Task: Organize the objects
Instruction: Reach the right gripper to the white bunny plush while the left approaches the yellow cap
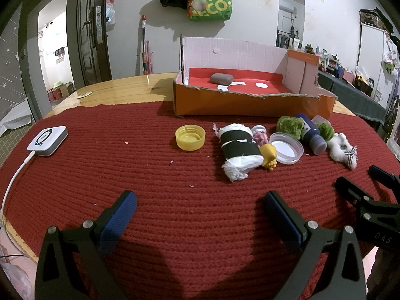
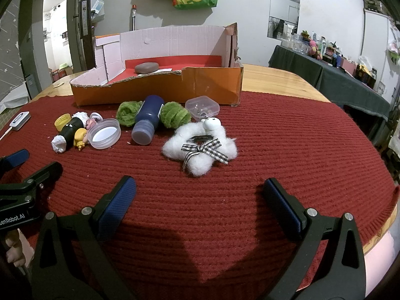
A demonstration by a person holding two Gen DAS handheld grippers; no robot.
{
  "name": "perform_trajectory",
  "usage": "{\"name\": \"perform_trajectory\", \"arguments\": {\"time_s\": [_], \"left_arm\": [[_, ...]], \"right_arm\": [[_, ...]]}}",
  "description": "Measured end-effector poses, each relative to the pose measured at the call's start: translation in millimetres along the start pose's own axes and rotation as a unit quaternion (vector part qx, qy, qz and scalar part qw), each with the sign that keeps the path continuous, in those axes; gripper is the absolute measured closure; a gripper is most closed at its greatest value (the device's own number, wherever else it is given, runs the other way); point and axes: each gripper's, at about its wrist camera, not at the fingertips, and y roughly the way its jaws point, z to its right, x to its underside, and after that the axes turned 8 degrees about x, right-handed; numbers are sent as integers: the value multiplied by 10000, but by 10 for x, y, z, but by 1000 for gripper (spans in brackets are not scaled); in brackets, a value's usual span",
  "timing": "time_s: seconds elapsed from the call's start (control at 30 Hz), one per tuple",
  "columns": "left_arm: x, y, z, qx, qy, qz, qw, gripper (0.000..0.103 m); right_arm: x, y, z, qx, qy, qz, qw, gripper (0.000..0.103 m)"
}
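Tongs: left (image 1: pixel 200 215) and right (image 2: pixel 198 201) both spread wide, empty.
Bottle (image 2: pixel 146 121): rigid, smooth; likely rolls; grip mid-body.
Plush (image 2: pixel 200 148): soft, light; pinch centre.

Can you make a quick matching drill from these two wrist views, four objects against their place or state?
Things:
1. brown block
2. yellow cap
3. dark blue bottle
4. left gripper

Place or state:
A. lying on its side between two green pompoms
B. inside the orange box
C. open, nothing between the pads
D. alone on the red mat, opening up

Pairs: 1-B, 2-D, 3-A, 4-C
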Motion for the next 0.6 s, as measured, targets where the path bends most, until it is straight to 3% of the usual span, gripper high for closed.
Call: {"name": "perform_trajectory", "arguments": {"time_s": [0.6], "left_arm": [[-38, 3, -14, 56, 14, -75, 10000, 0]], "right_arm": [[-18, -15, -10, 4, -23, -12, 10000, 0]]}}
